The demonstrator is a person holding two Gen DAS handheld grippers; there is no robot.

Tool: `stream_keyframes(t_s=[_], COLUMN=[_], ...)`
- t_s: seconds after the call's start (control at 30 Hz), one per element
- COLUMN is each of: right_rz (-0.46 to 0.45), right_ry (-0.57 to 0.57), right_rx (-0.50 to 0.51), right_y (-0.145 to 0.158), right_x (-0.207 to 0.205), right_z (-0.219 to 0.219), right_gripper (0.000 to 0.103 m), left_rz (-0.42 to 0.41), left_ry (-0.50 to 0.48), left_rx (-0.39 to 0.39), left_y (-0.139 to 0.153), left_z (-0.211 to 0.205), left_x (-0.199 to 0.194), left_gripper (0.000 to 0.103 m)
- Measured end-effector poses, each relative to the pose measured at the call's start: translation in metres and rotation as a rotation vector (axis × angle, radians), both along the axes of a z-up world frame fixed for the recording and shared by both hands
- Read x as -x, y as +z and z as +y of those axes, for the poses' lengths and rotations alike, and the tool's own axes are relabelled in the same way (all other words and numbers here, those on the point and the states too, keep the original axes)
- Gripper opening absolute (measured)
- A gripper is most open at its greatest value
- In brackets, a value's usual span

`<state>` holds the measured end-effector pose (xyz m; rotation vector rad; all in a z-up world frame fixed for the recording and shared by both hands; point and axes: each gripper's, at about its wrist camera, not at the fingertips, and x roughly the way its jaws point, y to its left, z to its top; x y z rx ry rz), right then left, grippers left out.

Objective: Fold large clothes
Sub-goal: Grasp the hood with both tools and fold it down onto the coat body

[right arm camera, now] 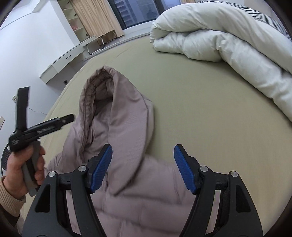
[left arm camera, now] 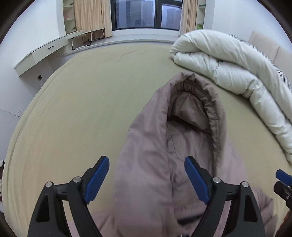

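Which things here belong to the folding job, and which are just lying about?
Part of the job:
hooded jacket
left gripper, jaws open
right gripper, jaws open
bed

Just lying about:
white duvet
desk
curtains
shelves

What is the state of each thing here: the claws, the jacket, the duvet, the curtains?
Left claw: open, holding nothing, above the jacket.
Right claw: open, holding nothing.
Mauve padded hooded jacket: lying on the bed, not yet folded, hood opening facing up.
White puffy duvet: rolled up on the bed.
Beige curtains: drawn aside, window uncovered.
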<state>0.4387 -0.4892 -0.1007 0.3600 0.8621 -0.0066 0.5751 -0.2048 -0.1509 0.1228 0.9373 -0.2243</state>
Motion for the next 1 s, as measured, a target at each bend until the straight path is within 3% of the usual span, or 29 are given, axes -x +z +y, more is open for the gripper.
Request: stream_keyframes(t_s=[0.13,0.17,0.27,0.4,0.53,0.57,0.6,0.7,0.83,1.0], right_rz=[0.009,0.011,0.007,0.079,0.199,0.208,0.207,0.138,0.009,-0.179], right_ry=[-0.019,-0.02,-0.004,0.002,-0.008,-0.013,-0.018,-0.018,-0.028,-0.019], right_rx=[-0.013,-0.014,-0.009,0.03,0.149,0.15,0.15,0.133,0.075,0.103], right_y=[-0.008,-0.01,-0.014,-0.035,-0.067,-0.07,-0.07,-0.056,-0.024,0.025], right_x=[-0.052,-0.064,-0.102,-0.15,-0.188,-0.192,-0.194,-0.183,-0.136,-0.023], right_z=[0.006,0.008,0.02,0.04,0.045,0.044,0.044,0.041,0.036,0.053], right_gripper=[0.07,0.07,0.07,0.07,0.069,0.058,0.03,0.011,0.01,0.01], left_rz=[0.053,0.063,0.078,0.068,0.041,0.033,0.03,0.0,-0.063,-0.146], left_ry=[0.038,0.043,0.043,0.018,-0.034,-0.043,-0.047,-0.051,-0.063,-0.1], left_rx=[-0.03,-0.016,0.059,0.138,0.126,0.124,0.135,0.195,0.28,0.366], left_y=[-0.03,-0.036,-0.04,-0.032,-0.027,-0.024,-0.022,-0.007,0.02,0.054], left_z=[-0.003,0.001,0.016,0.027,0.029,0.029,0.032,0.047,0.072,0.104], left_x=[-0.034,-0.039,-0.048,-0.045,-0.036,-0.034,-0.032,-0.016,0.029,0.126], left_gripper=[0.086,0.075,0.057,0.041,0.02,0.017,0.016,0.013,0.013,0.013])
